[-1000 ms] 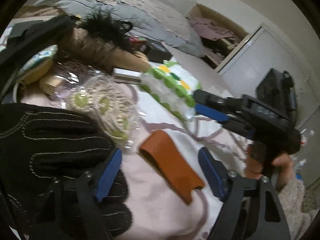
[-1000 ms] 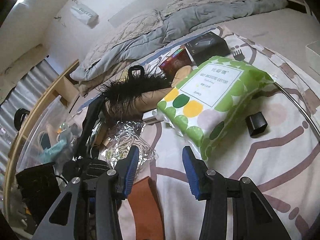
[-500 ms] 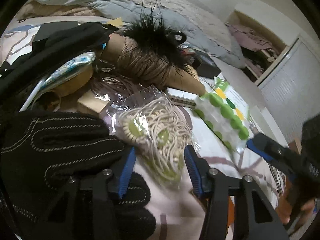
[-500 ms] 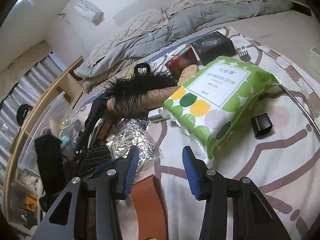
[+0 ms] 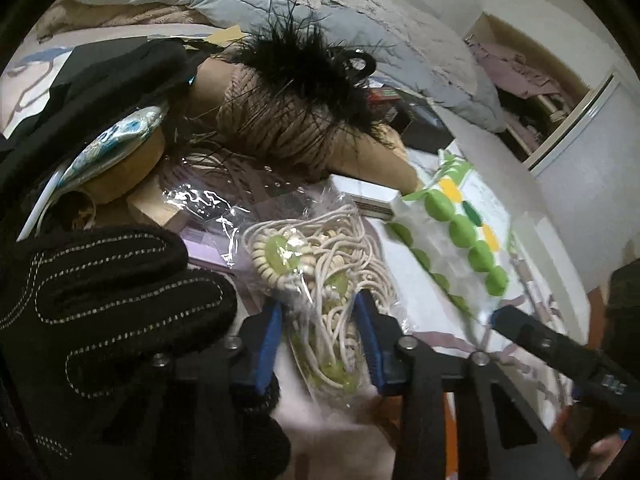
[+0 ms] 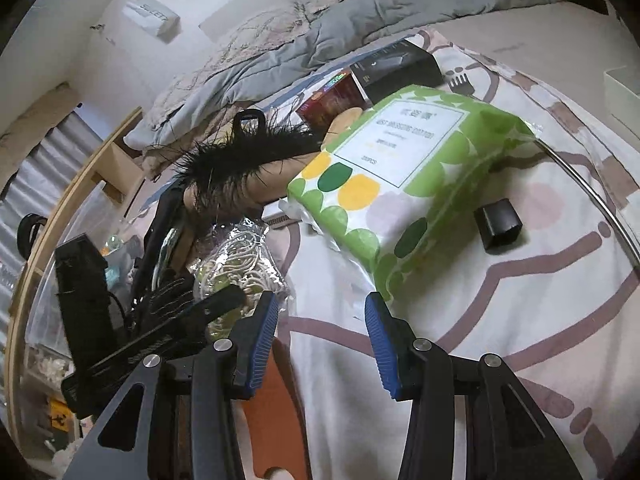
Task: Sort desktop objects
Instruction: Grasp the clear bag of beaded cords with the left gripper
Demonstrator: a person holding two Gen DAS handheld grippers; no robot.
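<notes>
A clear plastic bag of cream cord and green beads (image 5: 320, 280) lies on the patterned cloth. My left gripper (image 5: 320, 328) has its blue pads on either side of the bag's near end, jaws narrowed around it. The bag also shows in the right wrist view (image 6: 236, 272), with the left gripper's finger over it. My right gripper (image 6: 320, 336) is open and empty above the cloth, in front of a green dotted cotton-pad pack (image 6: 400, 176). An orange leather sleeve (image 6: 276, 412) lies under its left finger.
A black knit glove (image 5: 100, 312) lies left of the bag. A tan bag with black feathers (image 5: 296, 92) sits behind it. A small black cap (image 6: 500, 226), a black box (image 6: 396, 66) and a red box (image 6: 332, 98) lie on the cloth. A grey quilt (image 6: 360, 20) is beyond.
My left gripper has swung left from the orange sleeve to the bead bag and closed in around its near end. My right gripper has stayed open and nearly still.
</notes>
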